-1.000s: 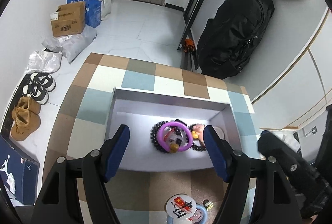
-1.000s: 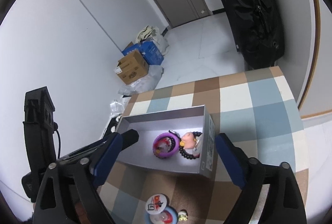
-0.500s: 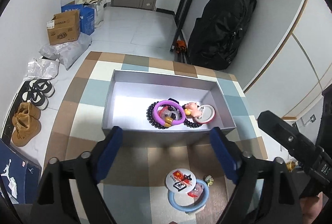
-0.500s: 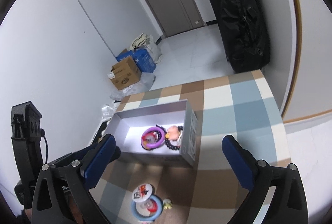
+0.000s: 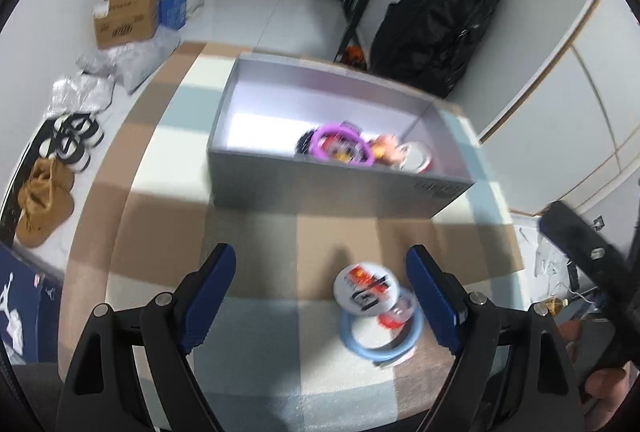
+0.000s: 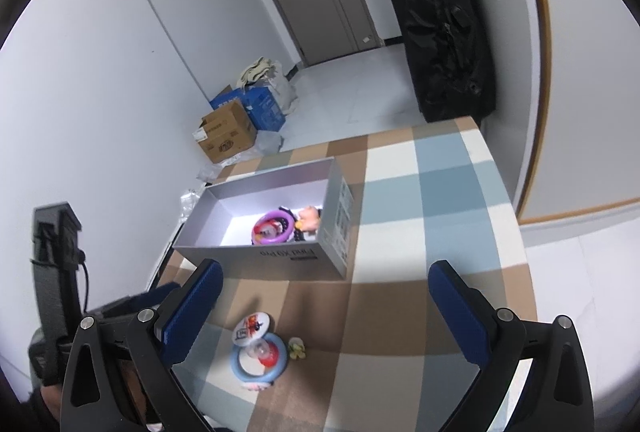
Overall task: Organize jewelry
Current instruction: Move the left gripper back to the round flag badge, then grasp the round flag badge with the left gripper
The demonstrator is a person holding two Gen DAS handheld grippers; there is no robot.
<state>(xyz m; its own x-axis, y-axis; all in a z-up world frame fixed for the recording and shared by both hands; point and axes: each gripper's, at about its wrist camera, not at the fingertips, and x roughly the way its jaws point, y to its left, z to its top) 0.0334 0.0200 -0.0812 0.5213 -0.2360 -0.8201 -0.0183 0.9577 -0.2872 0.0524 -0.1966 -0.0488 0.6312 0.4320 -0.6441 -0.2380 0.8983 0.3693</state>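
An open grey box [image 5: 340,191] stands on the checked table and holds a purple ring [image 5: 342,145], dark beads, a pink figure [image 5: 386,147] and a white round piece [image 5: 418,157]. In front of it, a round printed badge [image 5: 366,286] overlaps a light blue ring [image 5: 380,342]. My left gripper [image 5: 320,260] hovers open above them, with the badge near its right finger. My right gripper [image 6: 326,272] is wide open and empty, in front of the box [image 6: 256,256]. It sees the badge [image 6: 252,328], the blue ring [image 6: 260,364] and a small yellowish charm [image 6: 297,348].
The checked cloth [image 6: 440,191] runs to the table's edges on the left and right. On the floor beyond are cardboard boxes [image 5: 124,17], shoes [image 5: 44,195] and plastic bags. A black bag [image 5: 436,15] leans on the far wall. A hand shows at the lower right of the left view.
Both grippers have pulled back from the box toward the near side of the table. The left jaws have widened, and the badge and blue ring now lie close under the left fingers.
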